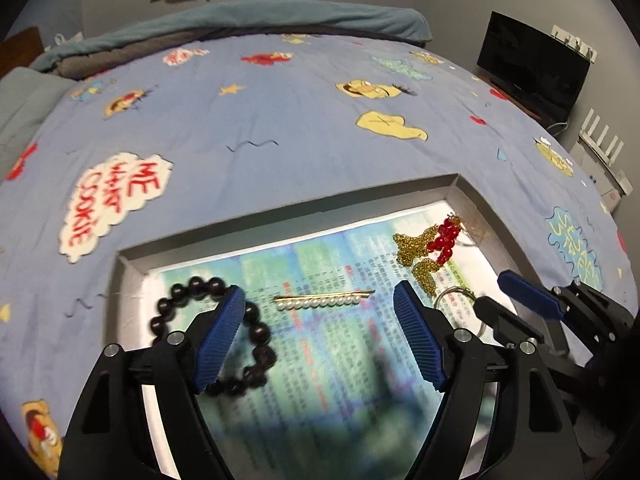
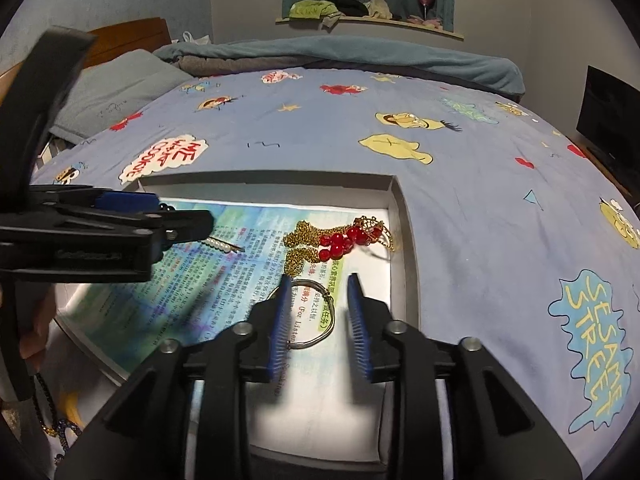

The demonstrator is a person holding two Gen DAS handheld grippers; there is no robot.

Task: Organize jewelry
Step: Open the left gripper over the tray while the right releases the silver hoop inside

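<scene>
Inside the shallow box [image 1: 466,196], your left gripper [image 1: 320,332] gapes wide near the pearl hairpin [image 1: 320,301]; your right gripper [image 2: 320,312], narrower and empty, straddles the wire bangle [image 2: 316,312]. Closing carelessly could snag the gold chain [image 2: 298,240] just beyond.

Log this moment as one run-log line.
left gripper: open over pearl hairpin | right gripper: open over silver bangle | tray: black bead bracelet, gold-and-red necklace inside

In the box [image 1: 466,196], bracelet [image 1: 212,320] left of hairpin [image 1: 320,300], necklace [image 1: 428,248] right.
</scene>
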